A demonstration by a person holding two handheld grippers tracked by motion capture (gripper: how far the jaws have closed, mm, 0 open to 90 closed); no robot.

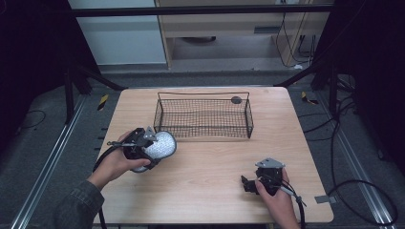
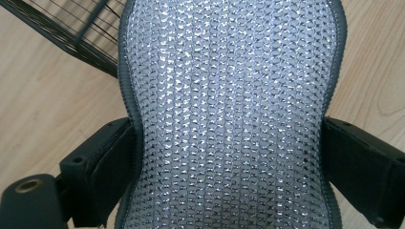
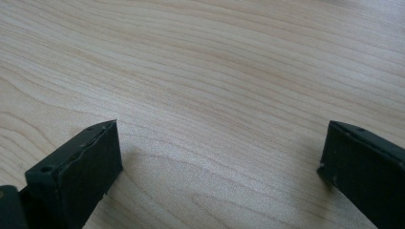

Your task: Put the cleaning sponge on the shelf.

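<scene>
You are working in a lab-style recording bay, light wooden table [image 1: 210,176] inside a black metal frame [image 1: 200,9], aluminium rails [image 1: 45,167] along the grey carpeted floor, hazard-striped tape [image 1: 102,101] at the frame's feet, loose cables [image 1: 353,191] trailing right, pale cabinets [image 1: 229,33] behind.

The high view looks from above the person's side, forward and down, and takes in the whole light wooden table [image 1: 210,162], the black wire mesh basket [image 1: 203,117] at its far side and the grey floor behind. The left gripper view sits very near to the silver sequined pad with a grey border [image 2: 229,114] and looks along the jaws; a corner of the same basket [image 2: 71,28] and the table wood [image 2: 43,109] appear also in the high view. The right gripper view looks down, close over the bare table wood [image 3: 215,86], a part which the high view shares too.
</scene>
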